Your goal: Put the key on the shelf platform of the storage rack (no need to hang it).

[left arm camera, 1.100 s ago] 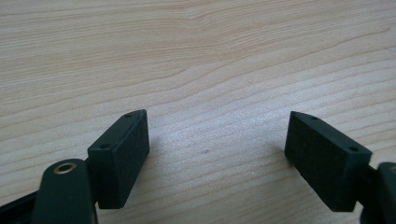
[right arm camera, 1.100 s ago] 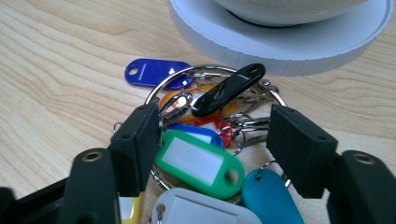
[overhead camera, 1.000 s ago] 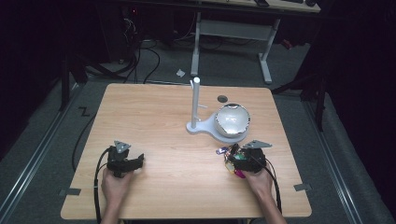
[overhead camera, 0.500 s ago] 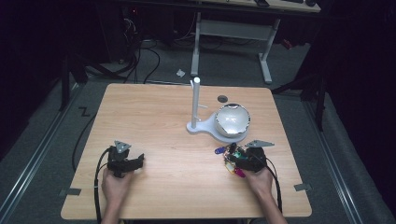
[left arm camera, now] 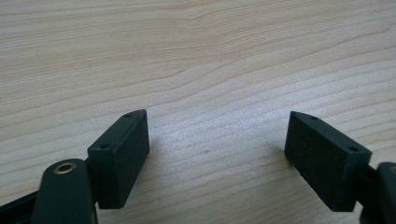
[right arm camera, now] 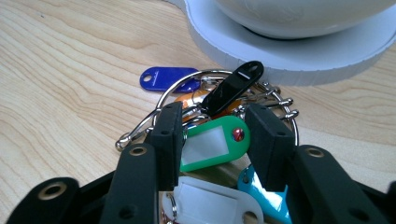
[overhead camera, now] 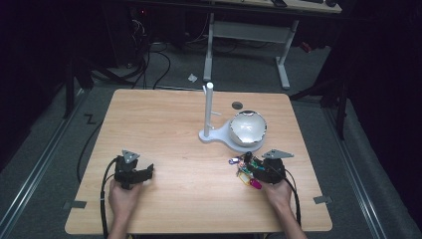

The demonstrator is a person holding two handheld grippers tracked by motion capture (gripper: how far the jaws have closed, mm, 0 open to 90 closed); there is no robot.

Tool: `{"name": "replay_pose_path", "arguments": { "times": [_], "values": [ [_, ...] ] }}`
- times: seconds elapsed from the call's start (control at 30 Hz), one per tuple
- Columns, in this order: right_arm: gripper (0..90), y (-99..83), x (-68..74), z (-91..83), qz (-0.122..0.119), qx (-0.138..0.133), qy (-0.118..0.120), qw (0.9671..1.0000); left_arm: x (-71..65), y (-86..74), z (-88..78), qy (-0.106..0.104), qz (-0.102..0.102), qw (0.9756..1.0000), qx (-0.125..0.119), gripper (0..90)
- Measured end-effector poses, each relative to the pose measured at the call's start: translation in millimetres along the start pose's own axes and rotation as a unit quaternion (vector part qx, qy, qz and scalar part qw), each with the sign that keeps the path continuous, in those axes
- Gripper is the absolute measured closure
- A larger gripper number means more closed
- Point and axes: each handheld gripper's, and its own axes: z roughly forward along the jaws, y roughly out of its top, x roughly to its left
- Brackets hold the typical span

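Pale wood-grain bench (overhead camera: 174, 129) under bright light, with a dark room, cables and a grey desk frame behind it. Right tool (right arm camera: 217, 133) has just been closing its jaws around the bunch of plastic key tags on metal rings (right arm camera: 212, 135) — the green tag sits between them, but I can't tell if they're pinching it yet. So I'd guess a pickup is starting. The bunch lies beside the white bowl on its white stand base (overhead camera: 246, 130). Left tool (left arm camera: 217, 154) sits wide and empty on bare wood.
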Motion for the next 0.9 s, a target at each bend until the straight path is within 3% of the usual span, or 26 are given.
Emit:
{"name": "replay_pose_path", "arguments": {
  "times": [0.23, 0.27, 0.33, 0.47, 0.9],
  "values": [
    [63.8, 0.7, 2.9, -4.8, -0.013, -0.008, 0.001, 0.9999, 0.0, 0.0, 0.0, 0.000, 0.000, 1.0000, 0.000, 22.4],
    [78.4, 0.6, 2.5, -7.0, -0.016, -0.016, 0.004, 0.9997, 0.0, 0.0, 0.0, 0.000, 0.000, 1.0000, 0.000, 22.4],
    [82.3, 1.8, 2.0, -12.1, -0.014, -0.027, 0.004, 0.9995, 0.0, 0.0, 0.0, 0.000, 0.000, 1.0000, 0.000, 22.4],
    [84.7, 0.7, 2.7, -12.9, -0.027, -0.018, 0.005, 0.9995, 0.0, 0.0, 0.0, 0.000, 0.000, 1.0000, 0.000, 22.4],
    [88.6, 4.0, 4.7, -23.8, -0.038, -0.032, 0.028, 0.9984, 0.0, -0.1, 0.1, 0.000, 0.000, 1.0000, -0.001, 22.4]
  ]
}}
